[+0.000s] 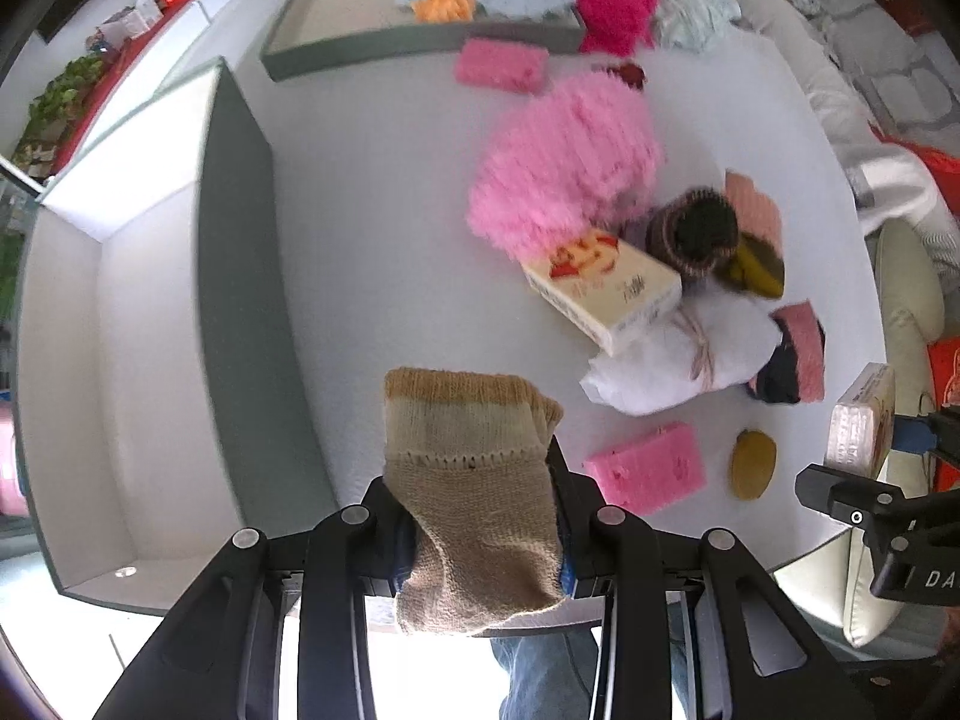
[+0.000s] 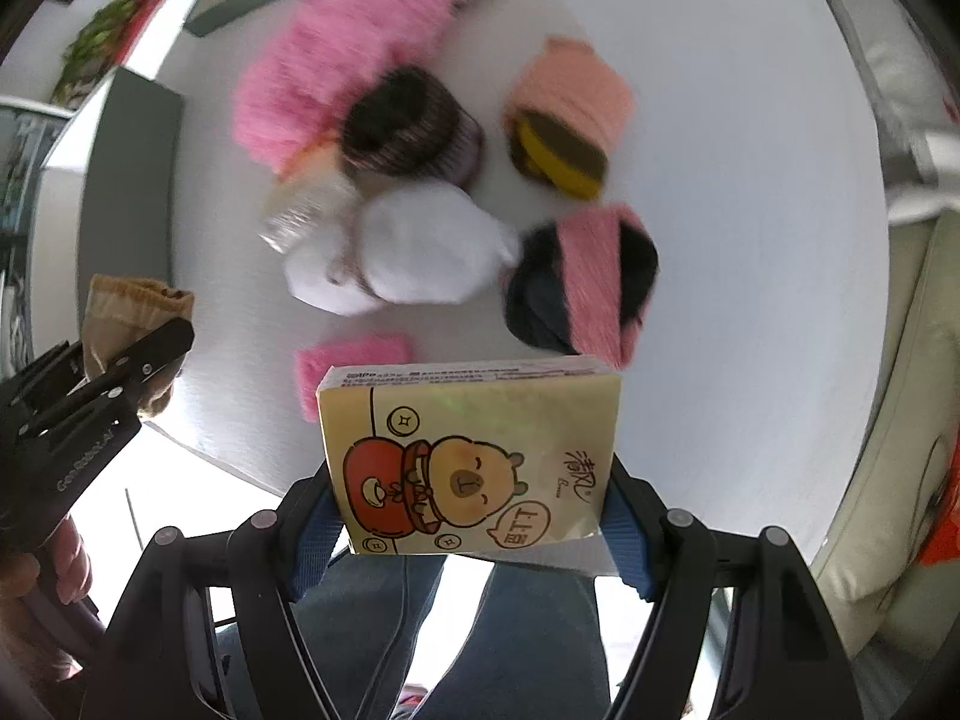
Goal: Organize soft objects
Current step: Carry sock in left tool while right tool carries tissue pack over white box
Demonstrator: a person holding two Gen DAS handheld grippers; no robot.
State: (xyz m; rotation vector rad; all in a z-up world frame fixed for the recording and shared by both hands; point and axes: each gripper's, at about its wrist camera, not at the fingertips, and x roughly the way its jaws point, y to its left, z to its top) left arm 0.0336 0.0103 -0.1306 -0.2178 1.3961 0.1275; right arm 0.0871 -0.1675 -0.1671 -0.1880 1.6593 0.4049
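My left gripper (image 1: 474,498) is shut on a beige knitted sock (image 1: 474,480) and holds it above the white table's front edge, next to an empty grey-walled bin (image 1: 234,276). My right gripper (image 2: 471,498) is shut on a yellow tissue pack (image 2: 474,456) with a cartoon bear; the pack also shows at the right of the left wrist view (image 1: 861,420). On the table lie a fluffy pink pile (image 1: 564,162), a second tissue pack (image 1: 606,288), a white tied bundle (image 1: 678,360), a pink sponge (image 1: 648,465) and rolled socks (image 1: 696,228).
A second grey tray (image 1: 420,42) at the back holds an orange item (image 1: 444,3) and pale blue cloth. Another pink sponge (image 1: 501,66) and a magenta fluffy item (image 1: 615,6) lie near it. A small olive pad (image 1: 753,462) sits front right. A cream sofa (image 2: 888,480) borders the right.
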